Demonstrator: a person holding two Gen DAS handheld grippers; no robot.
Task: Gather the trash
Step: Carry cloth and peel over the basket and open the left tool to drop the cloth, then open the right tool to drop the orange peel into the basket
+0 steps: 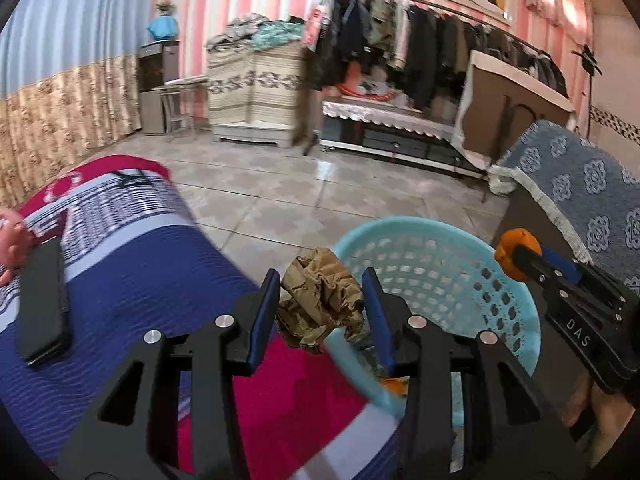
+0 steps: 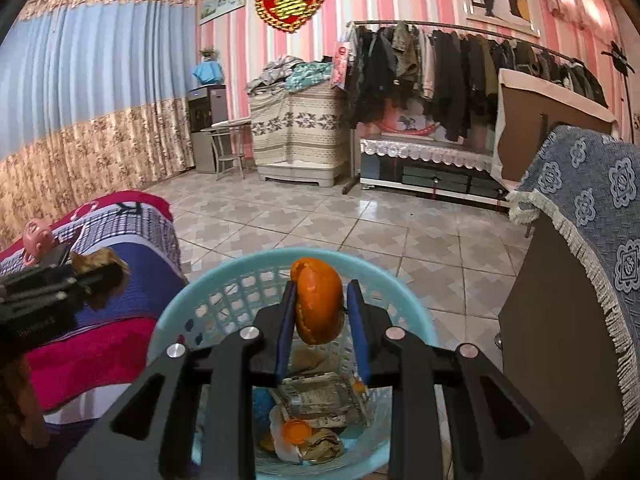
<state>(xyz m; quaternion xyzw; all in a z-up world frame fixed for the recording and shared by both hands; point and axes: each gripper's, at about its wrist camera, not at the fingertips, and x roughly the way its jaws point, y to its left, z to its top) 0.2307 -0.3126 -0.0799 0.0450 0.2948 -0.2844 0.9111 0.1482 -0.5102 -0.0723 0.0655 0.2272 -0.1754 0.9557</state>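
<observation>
My left gripper [image 1: 322, 300] is shut on a crumpled brown paper [image 1: 320, 300], held above the bed edge beside the light blue basket [image 1: 516, 280]. My right gripper [image 2: 320, 312] is shut on an orange peel [image 2: 318, 304], held over the basket [image 2: 168, 320]. The basket holds crumpled papers, a wrapper and an orange cap [image 2: 296, 430]. The right gripper also shows in the left wrist view [image 1: 516, 256] with the peel over the basket's far rim. The left gripper with the paper shows at the left of the right wrist view [image 2: 100, 276].
A bed with a red, white and blue cover [image 1: 132, 280] lies left of the basket; a black phone [image 1: 44, 300] and a pink toy [image 2: 36, 240] lie on it. A cabinet with a blue patterned cloth [image 2: 592, 220] stands right. Tiled floor [image 2: 320, 220] stretches ahead to a clothes rack.
</observation>
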